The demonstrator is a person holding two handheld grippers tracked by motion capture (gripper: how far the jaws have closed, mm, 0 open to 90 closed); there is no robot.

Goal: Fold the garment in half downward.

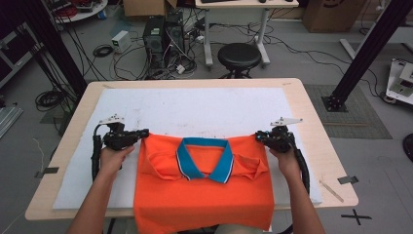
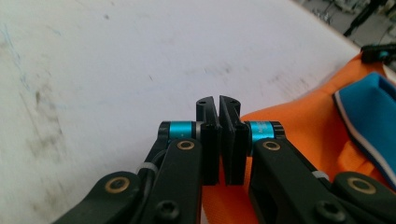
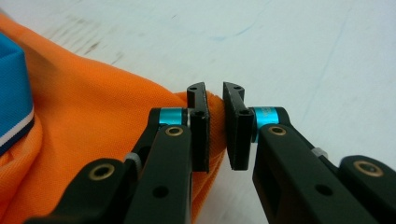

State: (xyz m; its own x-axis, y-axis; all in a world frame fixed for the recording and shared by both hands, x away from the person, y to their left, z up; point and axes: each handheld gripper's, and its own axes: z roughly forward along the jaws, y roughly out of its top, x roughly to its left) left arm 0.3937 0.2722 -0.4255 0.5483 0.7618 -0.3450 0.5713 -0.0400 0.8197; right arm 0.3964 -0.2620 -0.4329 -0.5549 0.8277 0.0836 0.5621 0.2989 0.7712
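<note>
Left gripper (image 1: 144, 133): held level in the left hand (image 1: 113, 158), forearm rising from the table's near edge; jaws point inward toward the shirt's left shoulder corner. Jaws pressed together; in the left gripper view (image 2: 218, 103) orange cloth lies beside and beneath them, and the corner seems pinched between the pads, though the seam there is too tight to be sure.

Right gripper (image 1: 258, 137): held level in the right hand (image 1: 288, 162), mirrored, jaws pointing inward. Right gripper view (image 3: 215, 91): jaws clamped on the shirt's right shoulder corner, a fold of orange fabric filling the narrow gap between the pads.

Shirt (image 1: 204, 200): orange polo, blue collar (image 1: 204, 161) with a white stripe. Lies flat, collar up, on the white mat (image 1: 195, 105) at the table's (image 1: 311, 112) near middle; hem hangs over the near edge. Short sleeves folded inward across the chest. Shoulder line stretched straight between the two grippers.
</note>
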